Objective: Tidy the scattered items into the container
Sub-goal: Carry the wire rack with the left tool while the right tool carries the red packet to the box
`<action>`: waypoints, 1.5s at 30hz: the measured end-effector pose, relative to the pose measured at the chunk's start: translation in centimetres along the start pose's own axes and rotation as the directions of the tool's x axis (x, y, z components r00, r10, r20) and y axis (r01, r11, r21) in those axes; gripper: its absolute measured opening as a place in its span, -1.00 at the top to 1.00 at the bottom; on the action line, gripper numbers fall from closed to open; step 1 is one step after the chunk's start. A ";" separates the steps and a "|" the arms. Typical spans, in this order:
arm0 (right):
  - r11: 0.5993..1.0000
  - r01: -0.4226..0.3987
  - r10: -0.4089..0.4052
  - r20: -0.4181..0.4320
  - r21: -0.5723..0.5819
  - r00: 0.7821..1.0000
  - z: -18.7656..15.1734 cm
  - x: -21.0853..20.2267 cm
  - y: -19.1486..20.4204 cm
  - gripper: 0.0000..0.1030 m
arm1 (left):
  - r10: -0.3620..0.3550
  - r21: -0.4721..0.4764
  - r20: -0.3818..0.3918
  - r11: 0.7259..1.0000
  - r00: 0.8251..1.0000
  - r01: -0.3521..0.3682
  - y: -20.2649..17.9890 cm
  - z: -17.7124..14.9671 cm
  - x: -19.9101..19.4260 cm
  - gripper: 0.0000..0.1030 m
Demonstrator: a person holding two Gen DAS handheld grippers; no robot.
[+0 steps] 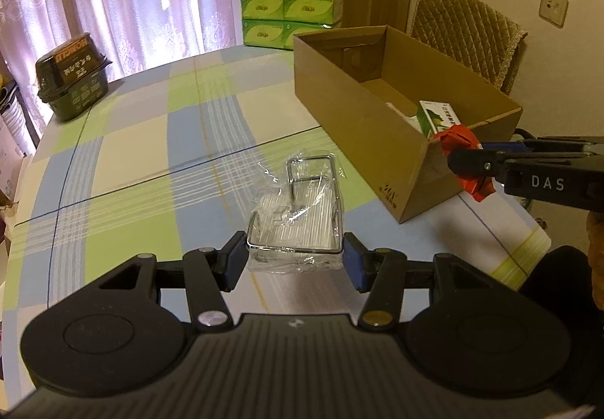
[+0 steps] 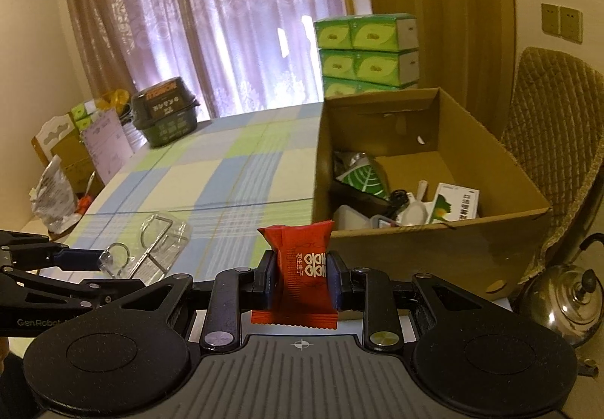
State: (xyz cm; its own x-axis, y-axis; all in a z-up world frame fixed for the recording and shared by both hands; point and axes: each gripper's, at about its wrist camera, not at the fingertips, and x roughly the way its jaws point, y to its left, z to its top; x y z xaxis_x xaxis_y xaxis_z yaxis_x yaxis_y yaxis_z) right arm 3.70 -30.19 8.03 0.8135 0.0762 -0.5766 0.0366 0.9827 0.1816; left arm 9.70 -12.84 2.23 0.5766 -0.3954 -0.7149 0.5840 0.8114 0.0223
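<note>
A clear plastic pack holding a metal wire rack (image 1: 298,219) lies on the checked tablecloth (image 1: 151,139). My left gripper (image 1: 294,260) has its blue pads pressed against both sides of the pack's near end. The same pack (image 2: 158,245) and the left gripper (image 2: 109,268) show at the lower left of the right wrist view. My right gripper (image 2: 302,279) is shut on a red sachet (image 2: 302,268) with white print, held upright before the near wall of the open cardboard box (image 2: 434,253). In the left wrist view, the right gripper (image 1: 468,162) and the sachet (image 1: 458,139) sit at the box's (image 1: 339,87) near corner.
Inside the box lie a green-and-white carton (image 2: 456,204), a leaf-print packet (image 2: 362,177) and white items. A dark green tub (image 1: 71,79) stands at the table's far left. Green tissue boxes (image 1: 290,0) are stacked behind. A quilted chair (image 2: 555,139) and a steel kettle (image 2: 566,298) are at the right.
</note>
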 end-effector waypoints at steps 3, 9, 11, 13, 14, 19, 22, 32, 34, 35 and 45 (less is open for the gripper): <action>1.000 0.012 -0.012 0.005 0.010 1.000 0.2 -0.2 -0.5 0.41 | -0.010 0.005 0.002 1.000 1.000 0.010 -0.5 0.4 0.2 0.06; 0.999 0.039 -0.039 0.009 0.021 0.999 0.5 -0.6 -1.5 0.41 | -0.031 0.016 0.007 0.999 0.999 0.031 -1.3 1.1 0.6 0.06; 0.999 0.048 -0.049 0.011 0.021 0.999 0.6 -0.7 -1.9 0.41 | -0.039 0.022 0.009 0.999 0.999 0.039 -1.6 1.4 0.7 0.06; 0.998 0.057 -0.057 0.012 0.021 0.998 0.8 -0.8 -2.2 0.41 | -0.046 0.030 0.011 0.999 0.999 0.046 -2.0 1.7 0.9 0.06; 0.998 0.062 -0.062 0.012 0.021 0.998 0.8 -0.8 -2.4 0.41 | -0.049 0.032 0.014 0.998 0.999 0.049 -2.2 1.9 1.0 0.06; 0.997 0.080 -0.080 0.012 0.024 0.997 1.2 -0.8 -3.4 0.41 | -0.076 0.016 0.019 0.997 0.997 0.076 -2.9 2.9 1.3 0.06; 0.996 0.088 -0.088 0.017 0.023 0.996 1.4 -0.9 -3.9 0.41 | -0.090 0.009 0.023 0.996 0.996 0.090 -3.4 3.5 1.5 0.06; 0.994 0.110 -0.111 0.035 0.018 0.993 2.6 -1.0 -5.7 0.41 | -0.131 -0.002 0.037 0.991 0.991 0.131 -5.5 5.7 2.2 0.06; 0.993 0.115 -0.115 0.034 0.015 0.993 2.8 -0.9 -6.1 0.41 | -0.137 -0.004 0.042 0.991 0.990 0.137 -5.8 6.1 2.3 0.06; 0.993 0.117 -0.117 0.034 0.013 0.993 2.9 -0.9 -6.2 0.41 | -0.139 -0.006 0.044 0.990 0.989 0.140 -5.9 6.3 2.4 0.06; 0.992 0.123 -0.122 0.039 -0.014 0.992 4.6 0.2 -8.0 0.41 | -0.160 -0.003 0.065 0.987 0.985 0.160 -7.3 9.4 4.1 0.06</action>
State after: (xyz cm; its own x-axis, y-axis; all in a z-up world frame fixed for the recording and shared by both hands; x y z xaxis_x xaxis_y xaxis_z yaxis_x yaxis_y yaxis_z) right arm 6.24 -38.79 10.19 0.8251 -0.0511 -0.5626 0.1281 0.9869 0.0982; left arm 13.17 -24.43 5.70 0.5121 -0.5470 -0.6623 0.6669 0.7391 -0.0947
